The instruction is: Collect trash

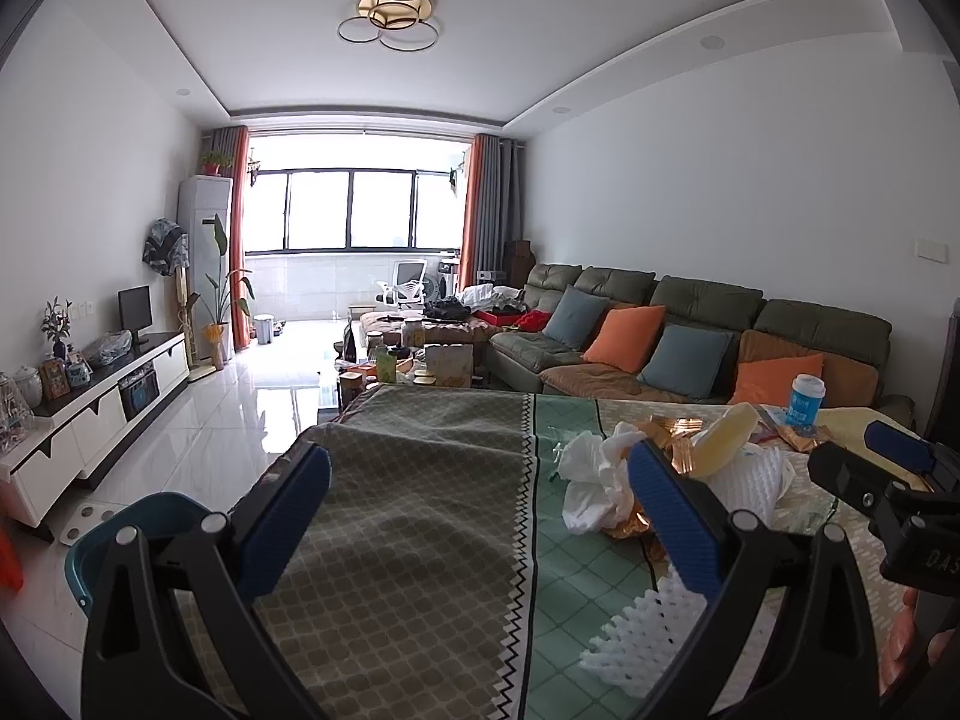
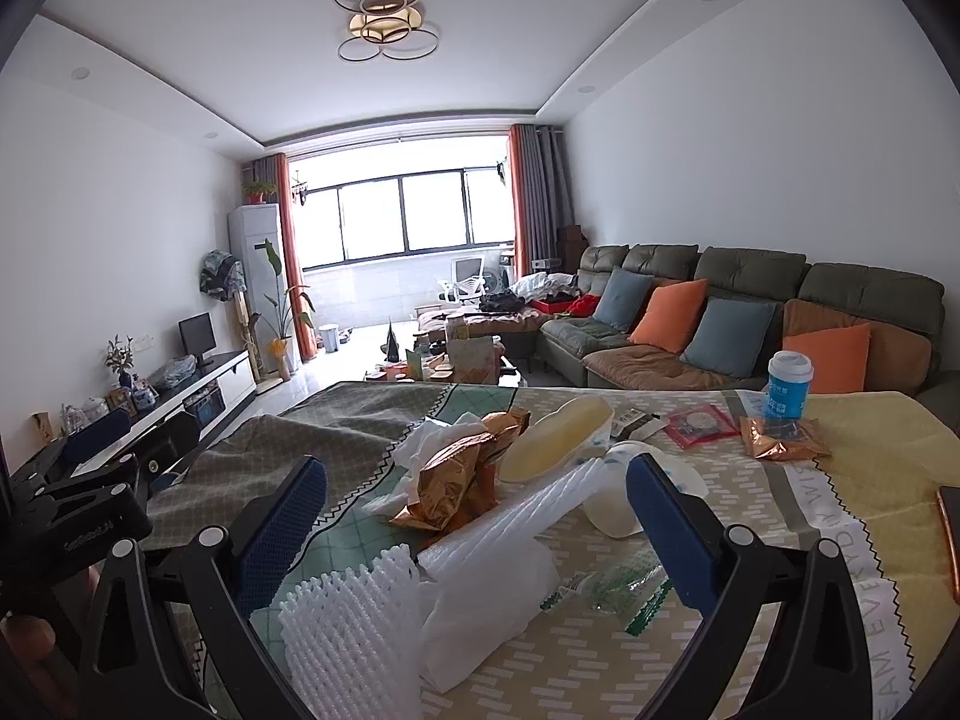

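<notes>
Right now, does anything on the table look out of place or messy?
Yes. Trash is strewn over the tablecloth: white foam netting, crumpled tissue, a gold wrapper and a clear wrapper. A second gold wrapper lies apart, beside the blue cup, which stands upright. Nothing looks spilled.

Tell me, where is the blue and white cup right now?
The blue and white cup stands upright at the table's far right edge, behind a copper wrapper, before the sofa.
</notes>
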### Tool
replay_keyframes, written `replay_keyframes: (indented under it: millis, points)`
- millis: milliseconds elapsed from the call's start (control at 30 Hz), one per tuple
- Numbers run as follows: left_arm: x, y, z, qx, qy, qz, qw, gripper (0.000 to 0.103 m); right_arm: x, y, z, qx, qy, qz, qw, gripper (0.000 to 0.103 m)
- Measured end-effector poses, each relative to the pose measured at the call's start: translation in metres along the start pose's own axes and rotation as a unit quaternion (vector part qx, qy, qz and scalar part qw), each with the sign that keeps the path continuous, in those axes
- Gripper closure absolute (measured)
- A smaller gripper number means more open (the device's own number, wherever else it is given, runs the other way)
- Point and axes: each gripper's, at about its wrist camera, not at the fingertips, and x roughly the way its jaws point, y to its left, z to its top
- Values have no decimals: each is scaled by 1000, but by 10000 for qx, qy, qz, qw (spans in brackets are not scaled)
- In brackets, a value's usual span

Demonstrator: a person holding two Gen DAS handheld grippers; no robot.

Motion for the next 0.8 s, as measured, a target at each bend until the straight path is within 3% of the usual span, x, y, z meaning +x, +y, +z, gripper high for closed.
replay_keyframes:
  millis: [233,400,600,800]
  points:
    - [4,3,-4,41,141,-147,9998,3,5,-5,-3,108,166,139,9997,4]
    - [18,3,-15,127,649,-693,9954,3,14,-14,-10,242,432,343,9982,4]
    - [25,-9,-35,420,1124,-1348,9836,3,26,-29,-18,586,804,529,9936,7]
    - [37,-24,-52,635,1524,-1937,9671,3,47,-39,-24,882,1212,790,9855,23]
